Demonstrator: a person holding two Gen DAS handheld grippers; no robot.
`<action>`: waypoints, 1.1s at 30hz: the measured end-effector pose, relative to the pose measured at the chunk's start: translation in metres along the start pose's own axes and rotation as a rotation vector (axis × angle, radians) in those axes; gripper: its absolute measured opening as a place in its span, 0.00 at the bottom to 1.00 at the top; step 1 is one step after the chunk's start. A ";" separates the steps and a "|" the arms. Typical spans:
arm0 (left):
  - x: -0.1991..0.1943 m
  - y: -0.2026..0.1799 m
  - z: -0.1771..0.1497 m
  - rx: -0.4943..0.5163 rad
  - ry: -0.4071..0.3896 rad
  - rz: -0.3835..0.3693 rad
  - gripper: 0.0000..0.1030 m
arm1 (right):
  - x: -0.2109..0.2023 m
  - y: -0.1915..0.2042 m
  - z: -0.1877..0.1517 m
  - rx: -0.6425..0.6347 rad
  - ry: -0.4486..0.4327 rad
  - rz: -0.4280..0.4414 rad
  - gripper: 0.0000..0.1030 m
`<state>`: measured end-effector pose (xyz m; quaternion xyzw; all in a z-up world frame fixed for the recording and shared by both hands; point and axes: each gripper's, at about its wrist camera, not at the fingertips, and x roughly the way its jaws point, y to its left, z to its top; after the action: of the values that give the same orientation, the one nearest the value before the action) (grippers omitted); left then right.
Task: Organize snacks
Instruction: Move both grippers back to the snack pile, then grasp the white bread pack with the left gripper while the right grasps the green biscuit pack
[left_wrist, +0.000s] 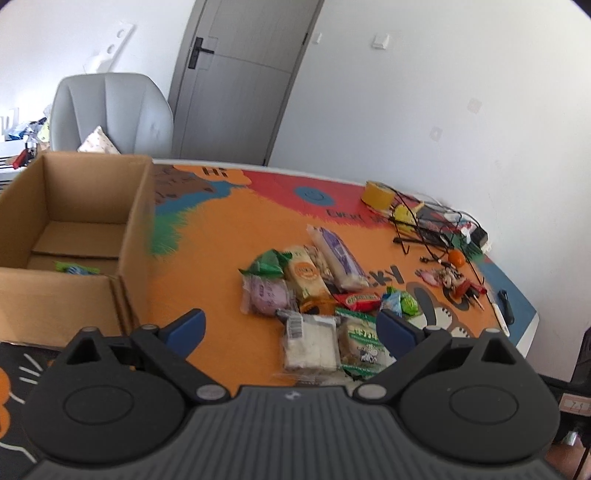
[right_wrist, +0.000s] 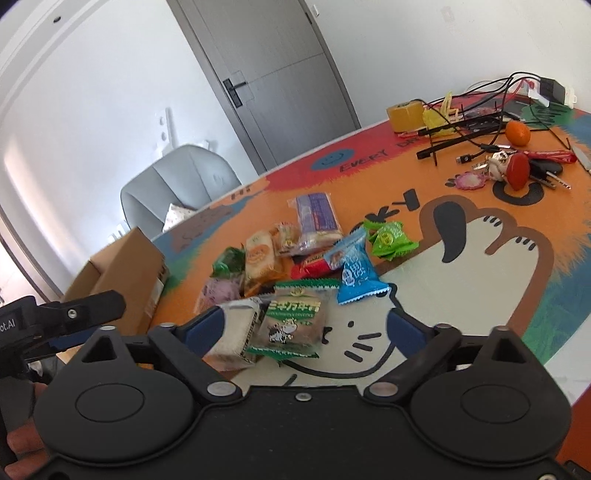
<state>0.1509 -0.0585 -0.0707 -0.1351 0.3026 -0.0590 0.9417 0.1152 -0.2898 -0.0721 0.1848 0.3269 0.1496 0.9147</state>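
Observation:
A pile of wrapped snacks lies on the orange cartoon mat; it also shows in the right wrist view. An open cardboard box stands at the left with a green-blue packet inside. My left gripper is open, above a clear-wrapped white cake and a green-white milk-candy pack. My right gripper is open around the same green-white pack, with the white cake against its left finger. A blue packet lies beyond.
A tape roll, cables, a tangerine, keys and trinkets lie at the mat's far right. A grey chair and a door stand behind the table. The left gripper shows at the left of the right wrist view.

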 end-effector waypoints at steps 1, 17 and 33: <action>0.003 0.000 -0.001 0.002 0.000 -0.009 0.93 | 0.003 0.000 0.000 -0.003 0.006 0.001 0.87; 0.049 0.010 -0.008 -0.033 0.080 0.026 0.73 | 0.056 0.009 -0.001 -0.095 0.072 -0.006 0.76; 0.082 -0.004 -0.009 -0.010 0.141 0.018 0.73 | 0.051 -0.005 0.003 -0.135 0.077 -0.018 0.46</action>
<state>0.2117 -0.0800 -0.1218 -0.1327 0.3698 -0.0585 0.9177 0.1557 -0.2754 -0.0999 0.1139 0.3527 0.1702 0.9131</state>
